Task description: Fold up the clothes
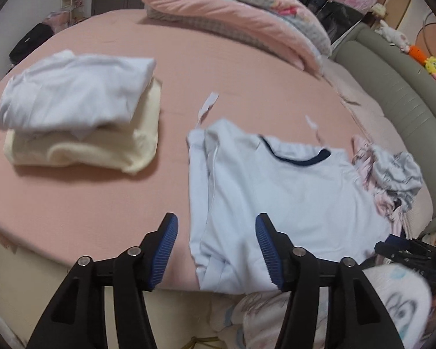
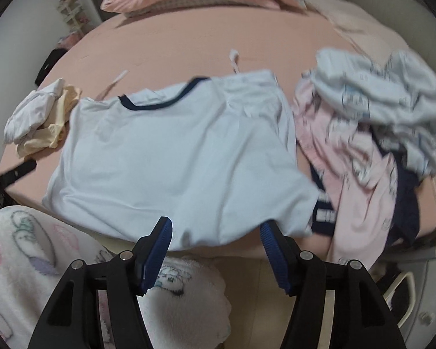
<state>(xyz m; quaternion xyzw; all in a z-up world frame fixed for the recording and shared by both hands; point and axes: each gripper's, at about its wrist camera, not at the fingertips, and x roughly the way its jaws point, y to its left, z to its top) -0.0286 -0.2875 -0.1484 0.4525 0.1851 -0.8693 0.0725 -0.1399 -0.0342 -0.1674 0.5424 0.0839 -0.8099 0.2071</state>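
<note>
While the pale-blue T-shirt [image 2: 177,157] with its navy collar lies spread flat on the pink bed [image 1: 218,64], we hold the left hand-held gripper [image 1: 216,250] and the right hand-held gripper [image 2: 215,250] just above its near hem, jaws wide and empty. Two folded garments [image 1: 75,116] sit stacked to the left; an unfolded heap [image 2: 372,133] waits on the right. We judge this shirt's fold only begun. Next, we need a fresh grip on an edge to carry it across.
</note>
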